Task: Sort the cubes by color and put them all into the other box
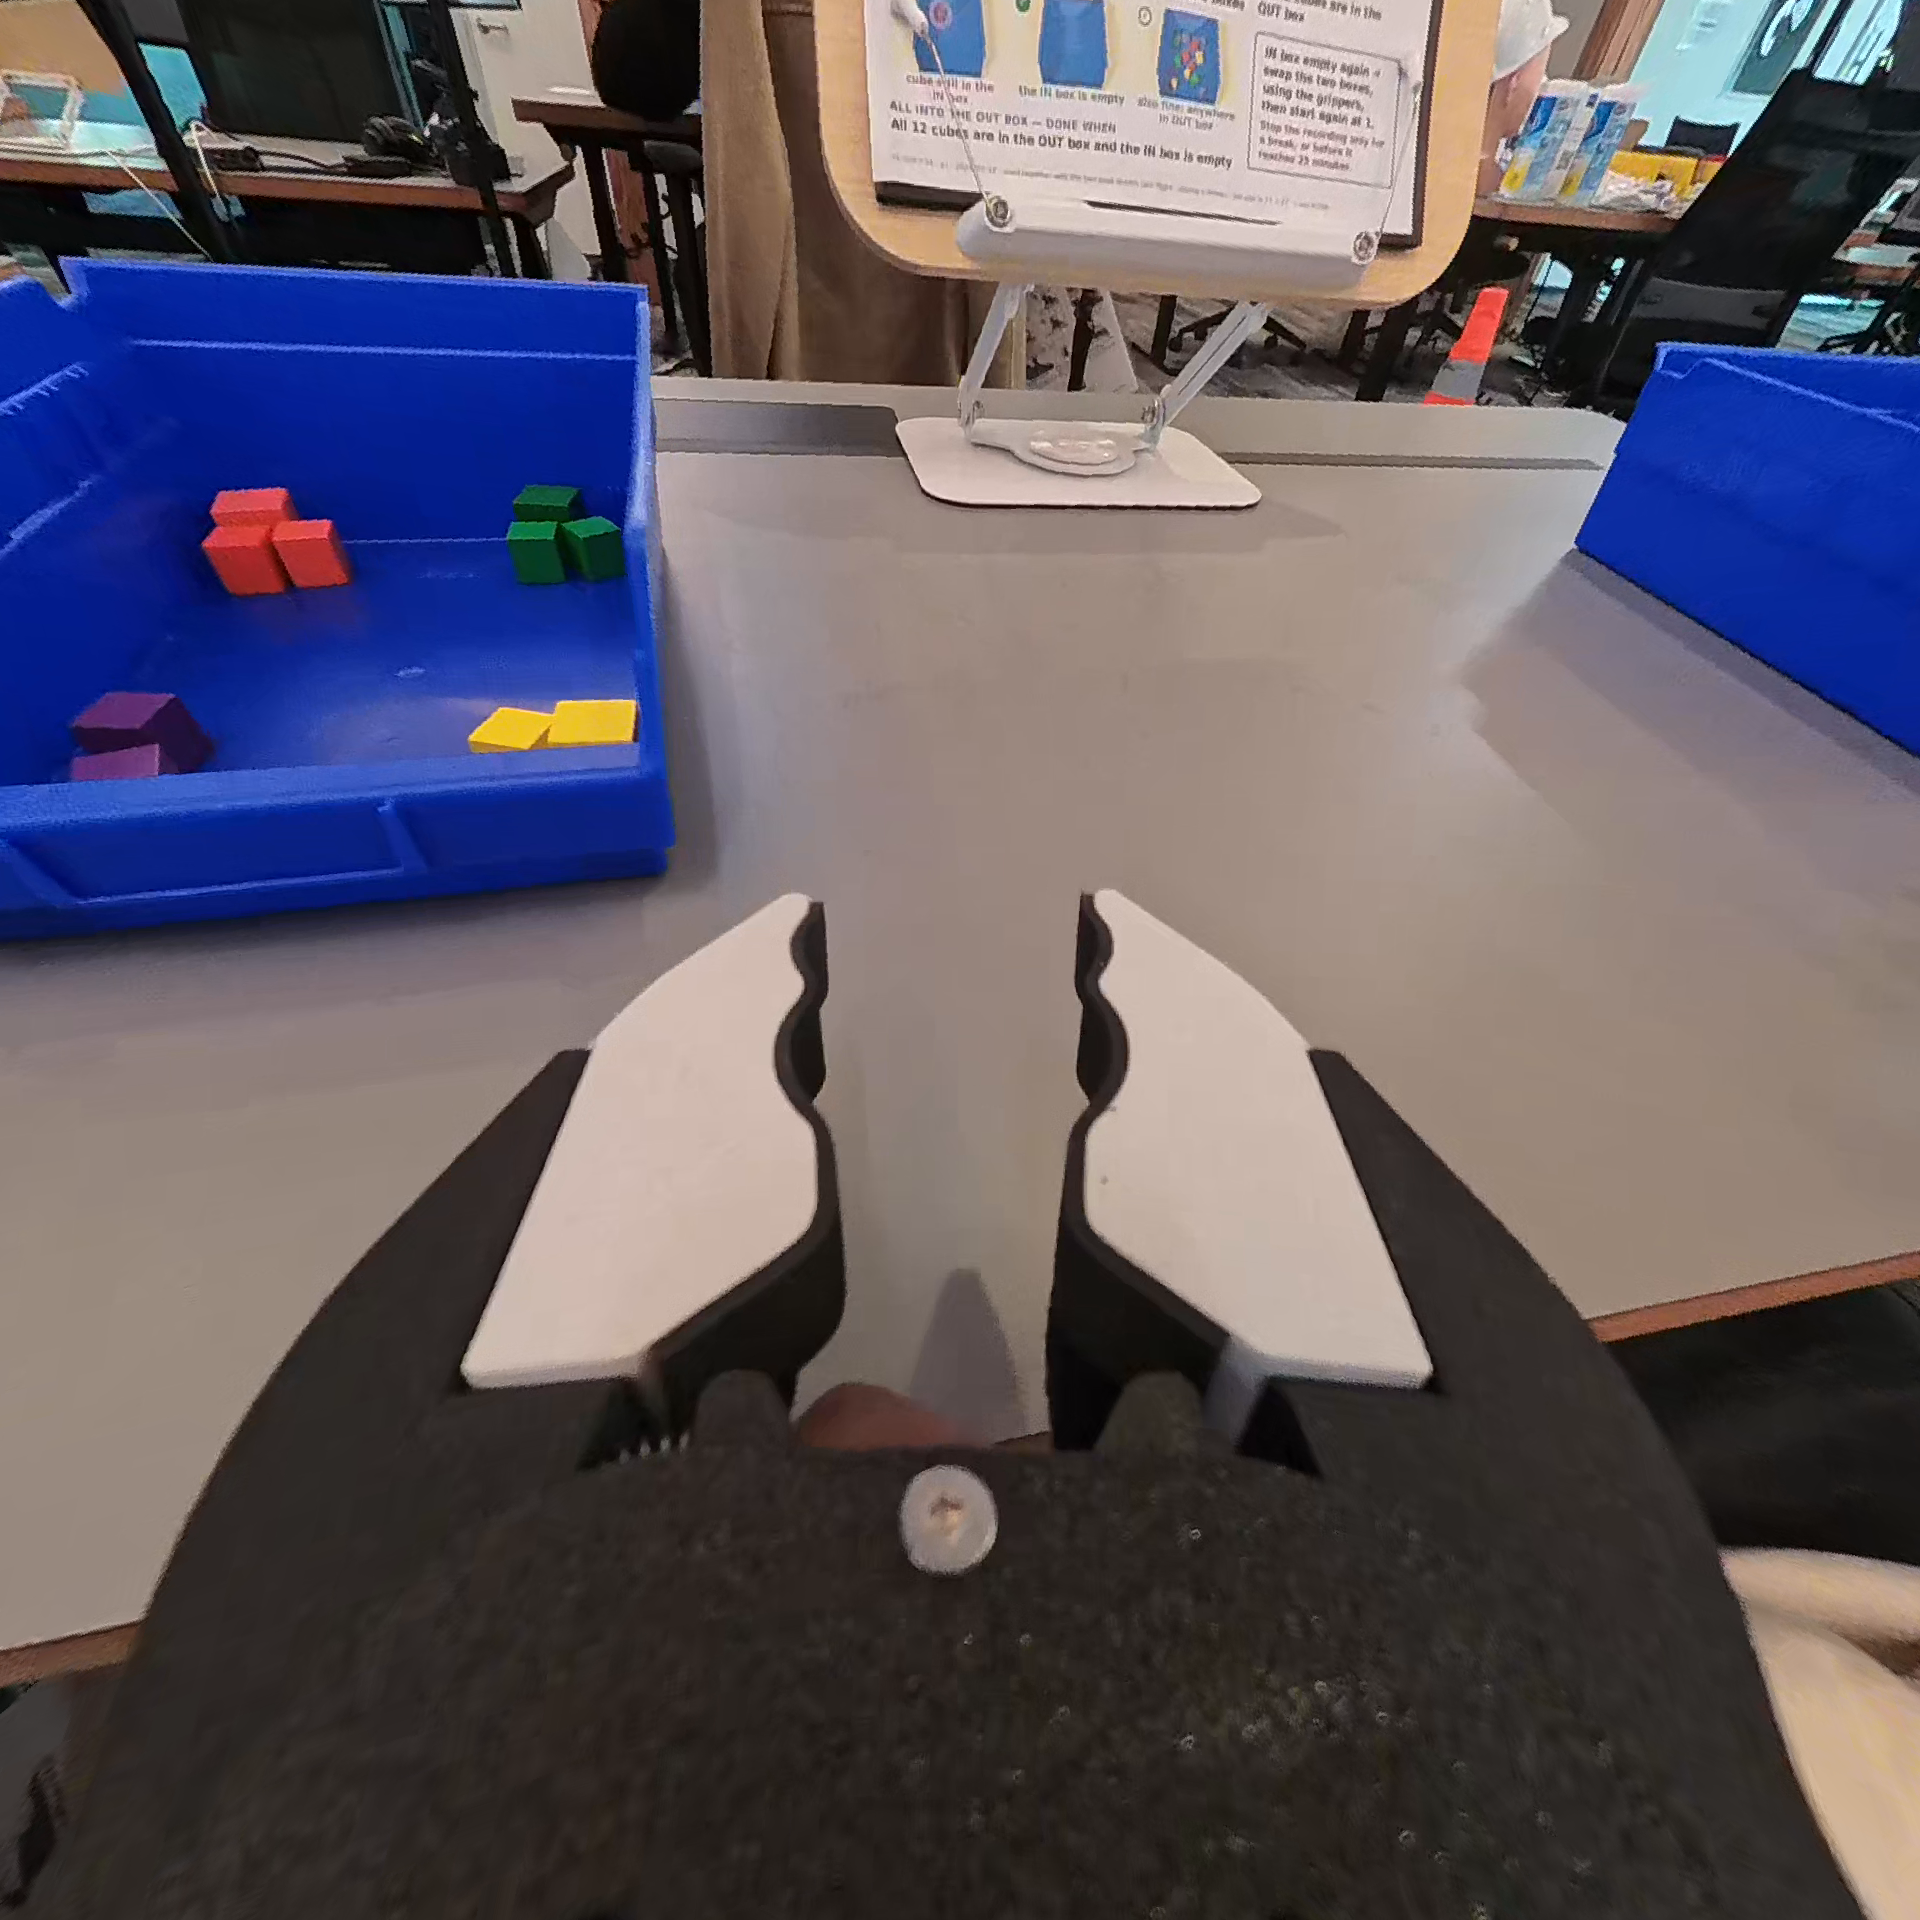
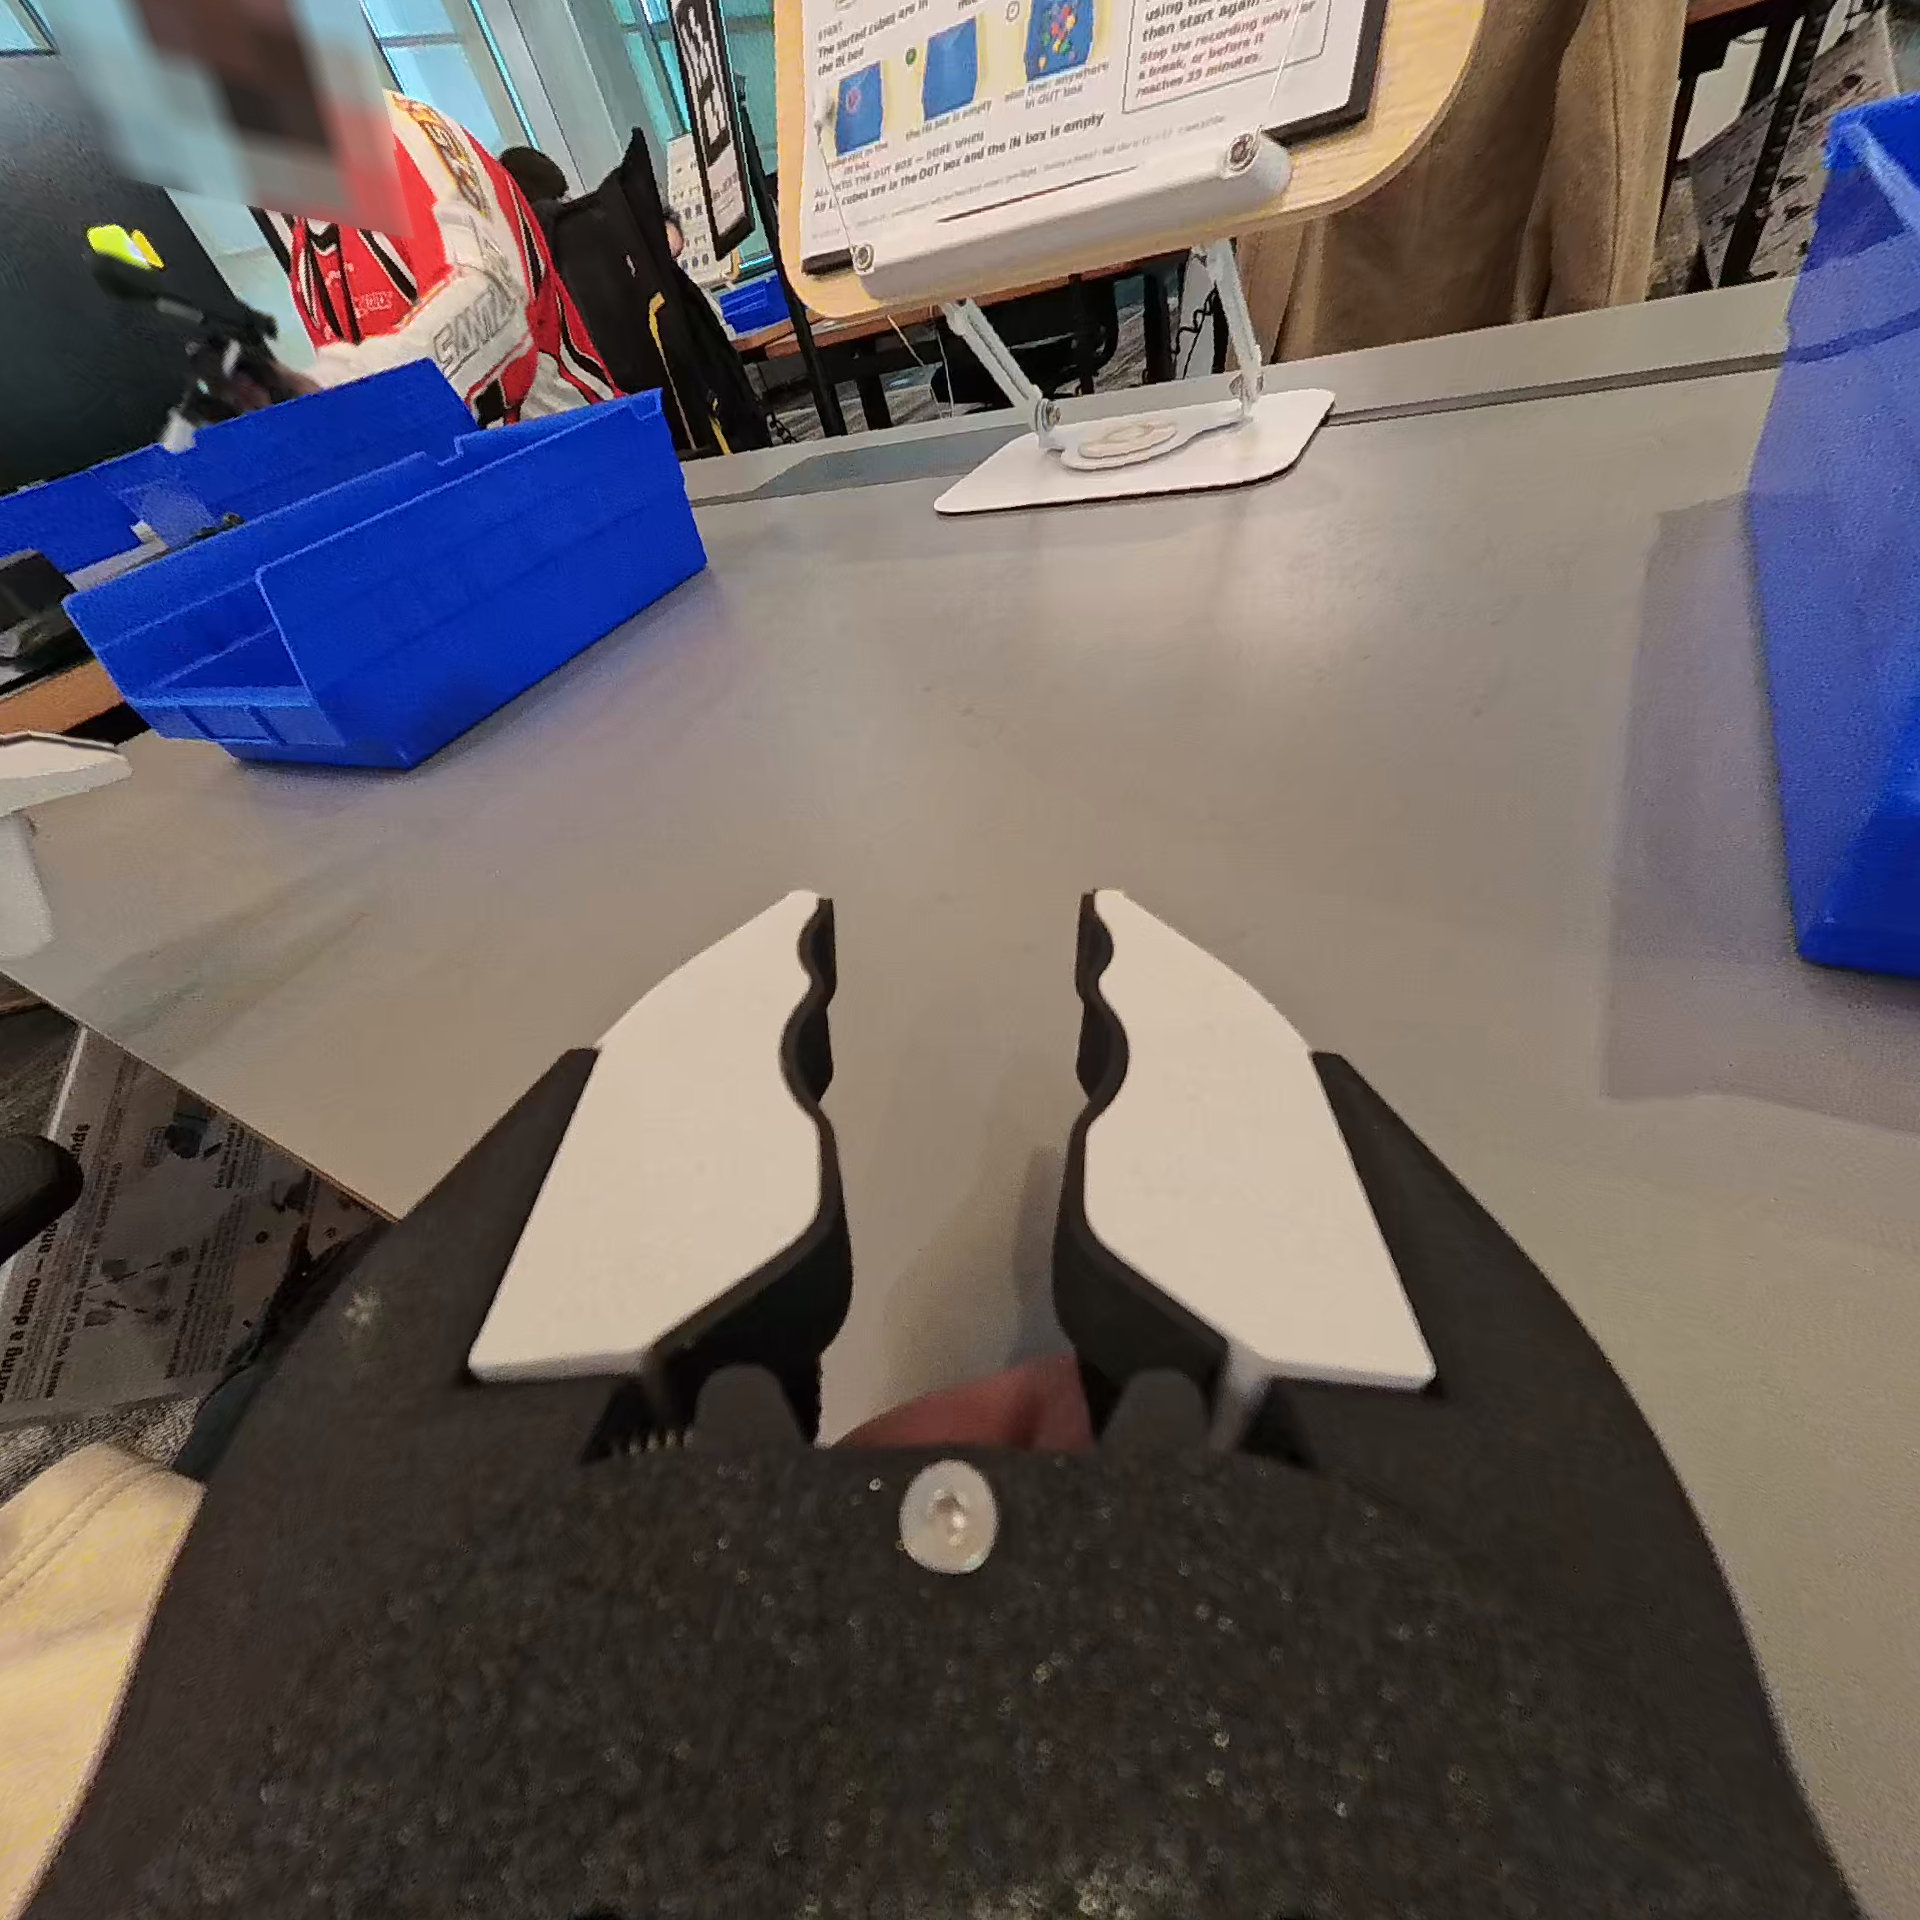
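Note:
In the left wrist view a blue box (image 1: 312,831) stands at the left on the grey table (image 1: 1143,779). It holds cubes grouped by colour: three red (image 1: 275,540) at the back left, three green (image 1: 566,545) at the back right, purple ones (image 1: 140,732) at the front left, yellow ones (image 1: 556,724) at the front right. A second blue box (image 1: 1766,520) stands at the right; its inside is hidden. My left gripper (image 1: 951,914) is open and empty over the table. My right gripper (image 2: 954,914) is open and empty, between the left box (image 2: 416,623) and the right box (image 2: 1839,623).
A white stand (image 1: 1081,468) holding an instruction board (image 1: 1143,135) sits at the table's far middle; it also shows in the right wrist view (image 2: 1132,457). The table's front edge (image 1: 1756,1294) is close to me. A person in a red and white jersey (image 2: 457,281) is beyond the table. The tips of one gripper are about 30 cm away from the tips of the other.

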A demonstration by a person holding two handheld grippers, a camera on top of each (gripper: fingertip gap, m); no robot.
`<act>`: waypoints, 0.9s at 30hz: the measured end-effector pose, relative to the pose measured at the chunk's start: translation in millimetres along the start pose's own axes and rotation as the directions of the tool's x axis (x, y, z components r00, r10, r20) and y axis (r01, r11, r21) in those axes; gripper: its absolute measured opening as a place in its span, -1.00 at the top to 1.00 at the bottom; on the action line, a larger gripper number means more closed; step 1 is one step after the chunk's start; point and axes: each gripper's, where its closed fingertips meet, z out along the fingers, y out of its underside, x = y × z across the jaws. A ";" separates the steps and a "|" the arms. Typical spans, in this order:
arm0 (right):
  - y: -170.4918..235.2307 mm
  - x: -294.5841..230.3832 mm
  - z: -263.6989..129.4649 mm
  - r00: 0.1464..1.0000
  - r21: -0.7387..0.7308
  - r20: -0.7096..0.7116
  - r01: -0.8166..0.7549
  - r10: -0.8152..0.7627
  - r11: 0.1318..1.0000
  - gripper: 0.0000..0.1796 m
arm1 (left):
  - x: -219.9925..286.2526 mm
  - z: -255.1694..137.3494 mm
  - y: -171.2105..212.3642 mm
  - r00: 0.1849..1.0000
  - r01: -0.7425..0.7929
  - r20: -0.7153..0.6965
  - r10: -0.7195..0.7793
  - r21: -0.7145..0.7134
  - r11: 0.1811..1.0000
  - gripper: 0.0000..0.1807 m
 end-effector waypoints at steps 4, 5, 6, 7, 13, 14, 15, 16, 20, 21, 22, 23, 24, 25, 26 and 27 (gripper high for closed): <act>-0.1 1.6 -0.3 1.000 -0.002 -0.004 -0.006 0.006 1.000 0.51 | -9.4 3.0 -0.9 1.000 -0.016 0.020 0.016 -0.032 0.999 0.52; -0.8 2.1 -0.8 1.000 0.001 -0.007 -0.012 0.012 1.000 0.52 | -22.2 4.5 -9.1 0.999 -0.028 0.044 0.030 -0.036 0.999 0.54; -2.0 1.8 -1.3 1.000 0.006 -0.004 -0.022 0.022 1.000 0.52 | -38.4 8.0 -17.4 0.997 -0.055 0.058 0.059 -0.071 0.996 0.52; -3.2 0.3 -1.7 0.999 0.010 0.004 -0.033 0.033 0.999 0.53 | -58.6 12.5 -25.9 0.993 -0.085 0.074 0.095 -0.131 0.988 0.49; 2.0 -6.1 0.6 1.000 -0.017 0.021 -0.013 0.013 1.000 0.53 | -192.2 69.7 -60.0 0.977 -0.083 0.122 0.172 -0.529 0.844 0.41; 1.5 -6.6 0.6 1.000 -0.017 0.022 -0.010 0.010 1.000 0.53 | -204.7 79.8 -58.1 0.979 -0.062 0.123 0.164 -0.585 0.808 0.42; 0.4 -6.7 0.6 1.000 -0.015 0.021 -0.006 0.006 1.000 0.53 | -214.4 88.9 -54.3 0.978 -0.049 0.125 0.166 -0.638 0.769 0.40; -0.1 -6.2 0.7 1.000 -0.016 0.018 0.001 -0.001 1.000 0.53 | -221.7 96.4 -49.4 0.977 -0.037 0.130 0.170 -0.680 0.732 0.40; 2.8 -2.1 2.2 1.000 -0.029 0.005 0.022 -0.021 0.999 0.54 | -228.1 114.9 -33.3 0.971 -0.045 0.118 0.209 -0.764 0.644 0.42; 4.0 -2.1 2.7 1.000 -0.033 0.010 0.014 -0.014 0.999 0.55 | -229.3 117.4 -31.0 0.968 -0.048 0.122 0.221 -0.770 0.636 0.43; 4.5 -2.2 2.9 1.000 -0.036 0.015 0.008 -0.007 0.999 0.55 | -230.1 119.1 -27.9 0.967 -0.042 0.126 0.221 -0.776 0.629 0.43; 4.4 -2.1 2.8 1.000 -0.036 0.016 0.005 -0.005 0.999 0.55 | -231.3 119.6 -24.1 0.967 -0.029 0.134 0.215 -0.785 0.619 0.43; 4.1 -2.1 2.4 1.000 -0.034 0.016 0.005 -0.005 0.999 0.56 | -233.2 119.6 -21.0 0.966 -0.019 0.143 0.216 -0.792 0.610 0.43; 3.7 -2.4 1.9 1.000 -0.033 0.017 0.007 -0.006 0.999 0.56 | -234.4 119.9 -19.8 0.964 -0.018 0.149 0.222 -0.791 0.611 0.43; 3.6 -2.5 1.4 1.000 -0.033 0.017 0.010 -0.009 0.999 0.56 | -234.0 119.6 -19.1 0.963 -0.022 0.148 0.225 -0.789 0.613 0.44; 3.2 -2.6 1.0 1.000 -0.033 0.015 0.012 -0.012 0.999 0.56 | -232.5 118.6 -18.7 0.964 -0.027 0.143 0.225 -0.788 0.615 0.44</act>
